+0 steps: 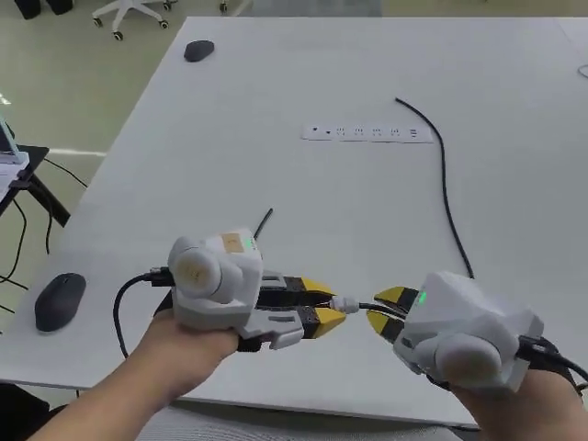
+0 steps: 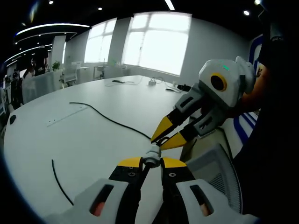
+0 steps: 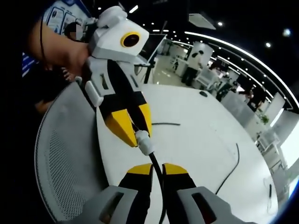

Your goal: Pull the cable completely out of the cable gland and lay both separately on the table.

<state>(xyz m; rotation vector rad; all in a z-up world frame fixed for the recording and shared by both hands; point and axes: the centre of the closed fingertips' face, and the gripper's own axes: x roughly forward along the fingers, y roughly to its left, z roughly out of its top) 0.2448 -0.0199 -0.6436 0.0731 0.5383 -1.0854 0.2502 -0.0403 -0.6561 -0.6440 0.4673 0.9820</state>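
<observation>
The left gripper (image 1: 333, 303) holds the gland (image 1: 345, 302) between its fingers, which are closed narrow on the white body. In the left gripper view the gland sits just between the two yellow tips. The right gripper (image 1: 378, 310) faces it very near, and its fingers are closed on the black cable (image 3: 154, 161) just beside the gland. I judge the cable is not yet out, because it goes straight from the gland into the right fingers. Both things are held in the air, above the front edge of the counter (image 1: 276, 138).

The risk is in the pull. The cable is thin and looks smooth, so it can slip through the right fingers if the gland grips it hard. The gland is small and round, and a pull not along its axis can turn it out of the left fingers. Then it may fall past the edge onto the chair (image 3: 65, 154), not on the counter.
</observation>
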